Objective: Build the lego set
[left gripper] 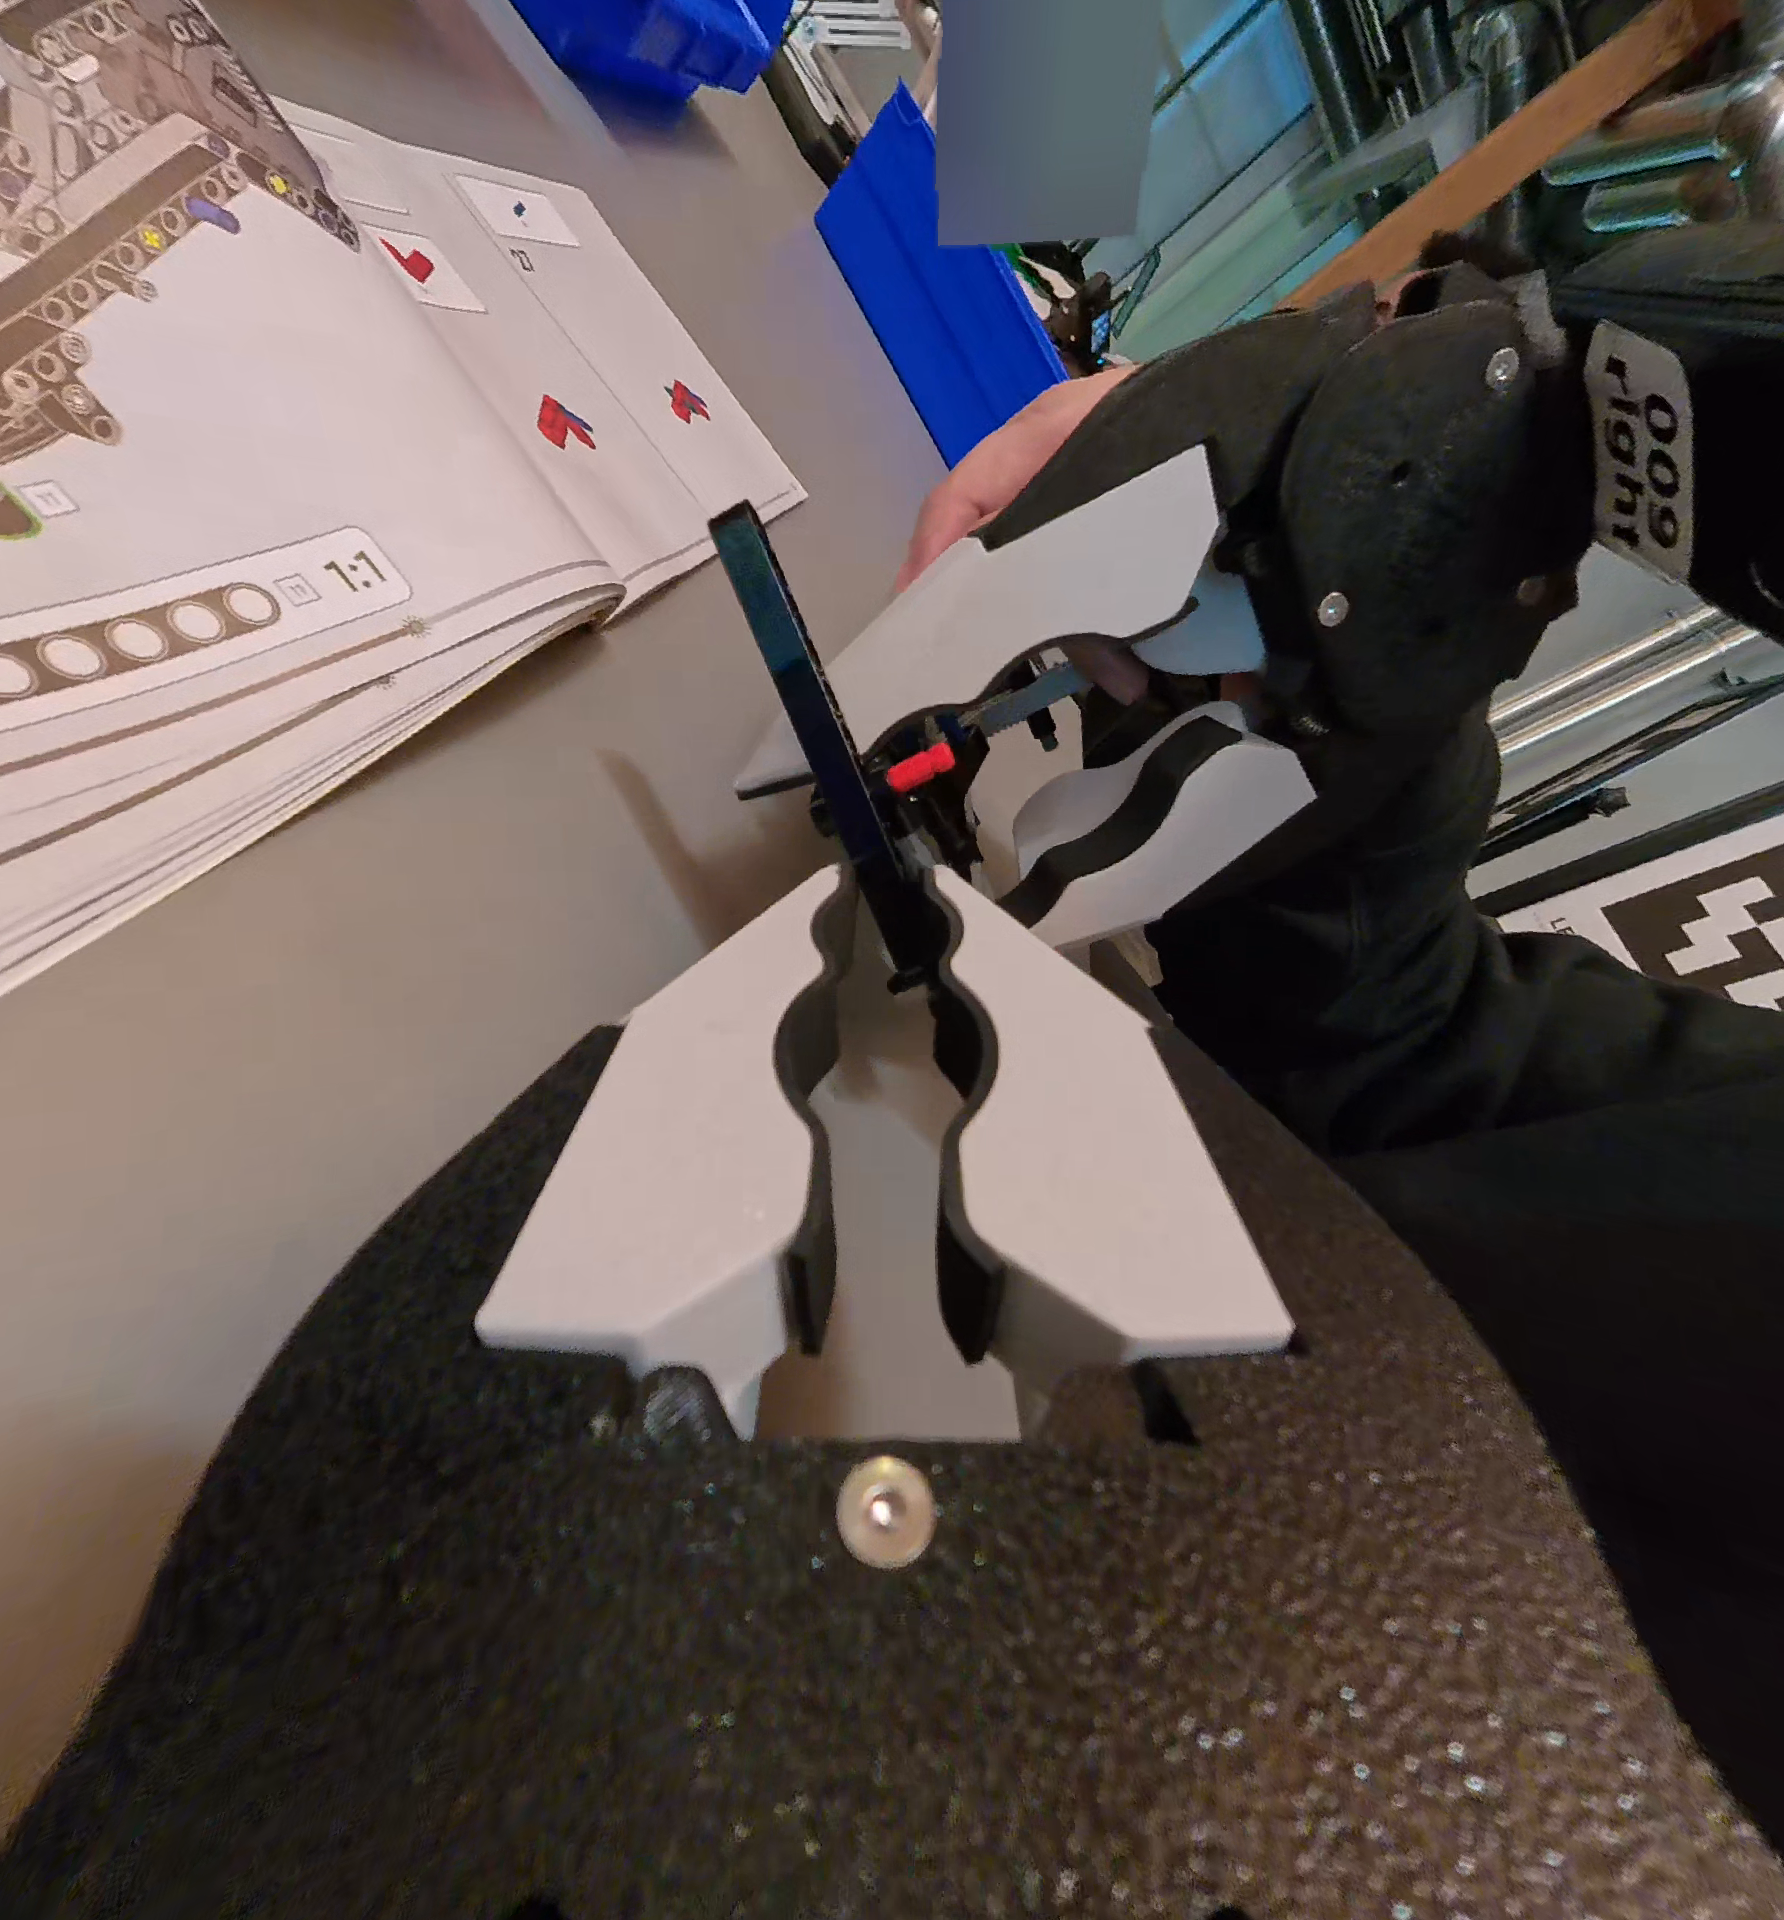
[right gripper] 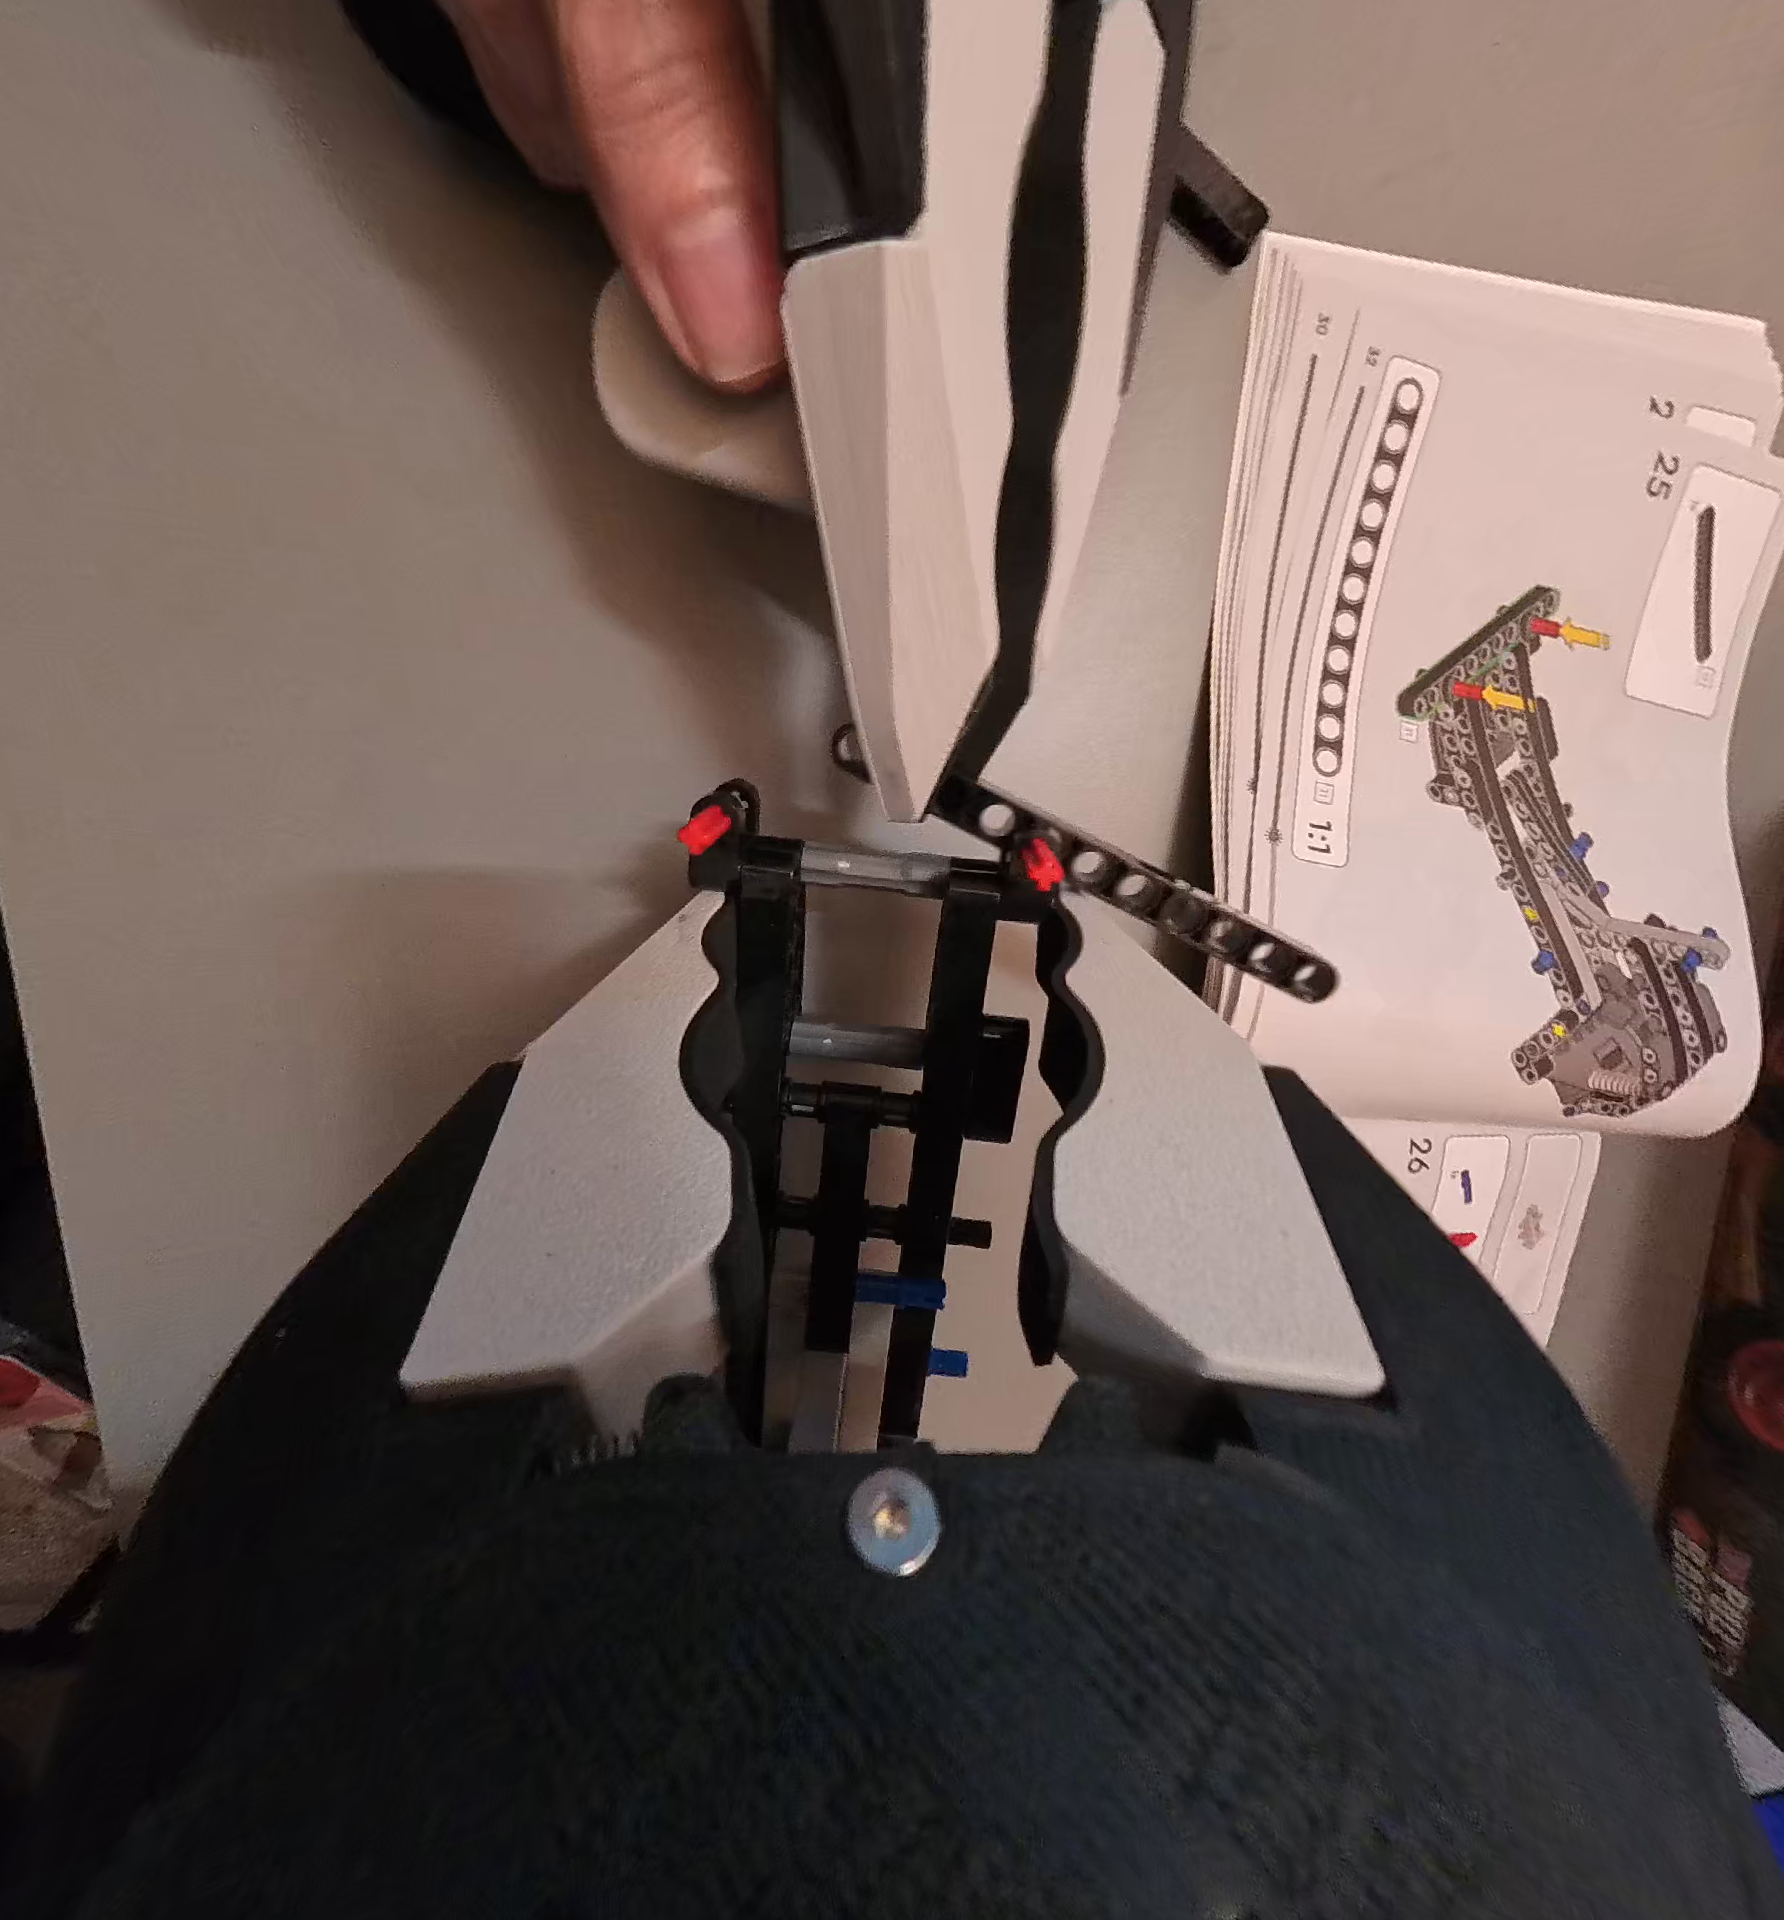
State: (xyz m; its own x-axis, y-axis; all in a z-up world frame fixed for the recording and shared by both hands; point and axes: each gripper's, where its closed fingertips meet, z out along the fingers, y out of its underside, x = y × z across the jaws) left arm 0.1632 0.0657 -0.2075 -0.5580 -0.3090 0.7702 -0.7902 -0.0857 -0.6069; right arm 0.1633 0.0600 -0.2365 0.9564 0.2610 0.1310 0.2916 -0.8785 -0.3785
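Note:
My right gripper (right gripper: pixel 877 914) is shut on a black lego frame (right gripper: pixel 867 1091) with grey axles, blue pins and two red pins (right gripper: pixel 706 828) at its far end. My left gripper (left gripper: pixel 893 894) is shut on one end of a long black beam with holes (right gripper: pixel 1148 894), seen edge-on in the left wrist view (left gripper: pixel 774 644). The beam rests against the right red pin (right gripper: pixel 1039 860) at a slant. The left gripper comes in from above in the right wrist view (right gripper: pixel 919 805). The right gripper with the frame shows in the left wrist view (left gripper: pixel 898 810), just beyond the beam.
An open instruction booklet (left gripper: pixel 296 468) lies on the grey table (left gripper: pixel 348 1039), to the right in the right wrist view (right gripper: pixel 1490 727). Blue bins (left gripper: pixel 929 291) stand at the back. A dark lego box (right gripper: pixel 1781 1247) lies at the right edge. A hand (right gripper: pixel 680 208) holds the left gripper. My two grippers' fingertips are within a few centimetres of each other.

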